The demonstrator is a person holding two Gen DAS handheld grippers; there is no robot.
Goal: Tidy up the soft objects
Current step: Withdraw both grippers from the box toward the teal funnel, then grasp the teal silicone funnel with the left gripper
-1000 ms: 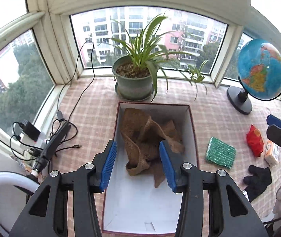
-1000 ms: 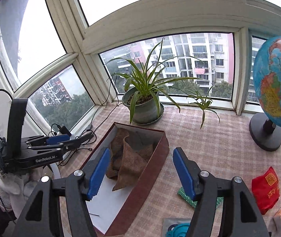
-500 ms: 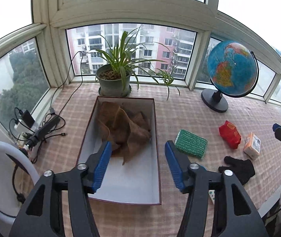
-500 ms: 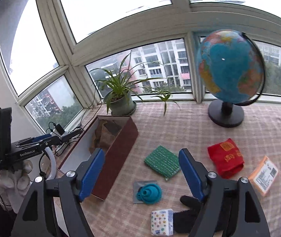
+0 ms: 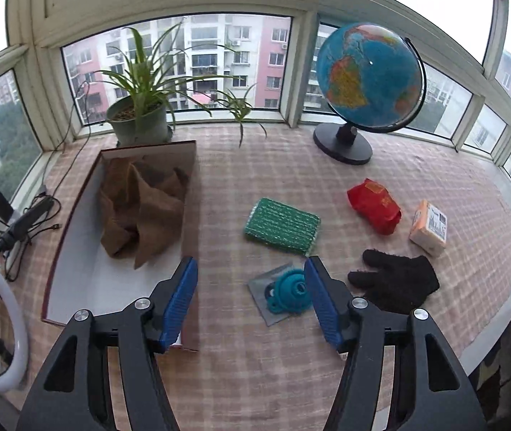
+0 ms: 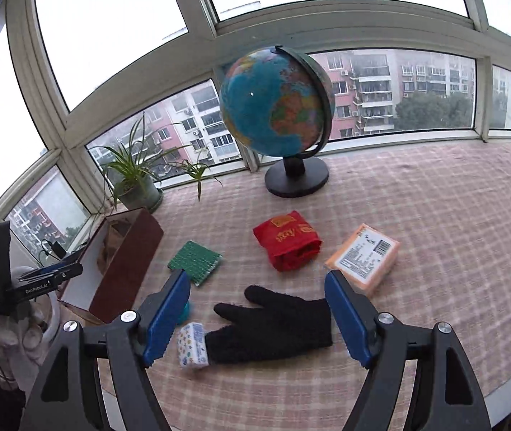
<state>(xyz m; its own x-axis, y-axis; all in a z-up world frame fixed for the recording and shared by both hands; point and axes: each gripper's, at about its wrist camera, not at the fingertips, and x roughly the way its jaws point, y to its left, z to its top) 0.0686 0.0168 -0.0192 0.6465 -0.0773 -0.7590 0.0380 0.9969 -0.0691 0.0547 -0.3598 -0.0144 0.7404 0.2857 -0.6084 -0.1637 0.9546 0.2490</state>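
The black glove (image 6: pixel 277 327) is lying flat on the checked tablecloth (image 6: pixel 435 215), fingers pointing toward the box, and it is sitting framed between the blue pads of the right gripper (image 6: pixel 255 318), which is hovering above it with its jaws standing wide and nothing in them. That looks to me like lining up for a pick. A small patterned tissue pack (image 6: pixel 192 346) is touching the glove's cuff, so a low grab could be catching both.

The left gripper (image 5: pixel 252 300) is likewise standing open and empty, hanging over a teal silicone funnel (image 5: pixel 287 292) on its grey wrapper, just beside the box's near corner.

The dark red cardboard box (image 5: pixel 191 222) is serving as the collecting place, I would guess: a crumpled piece of burlap (image 5: pixel 140 212) is already lying in its far end, leaving the white floor near us free. Still out on the cloth are the green knitted pad (image 5: pixel 280 226), the red fabric pouch (image 6: pixel 286 244) and an orange wrapped packet (image 6: pixel 365 258), well apart from one another, each easy to reach singly.
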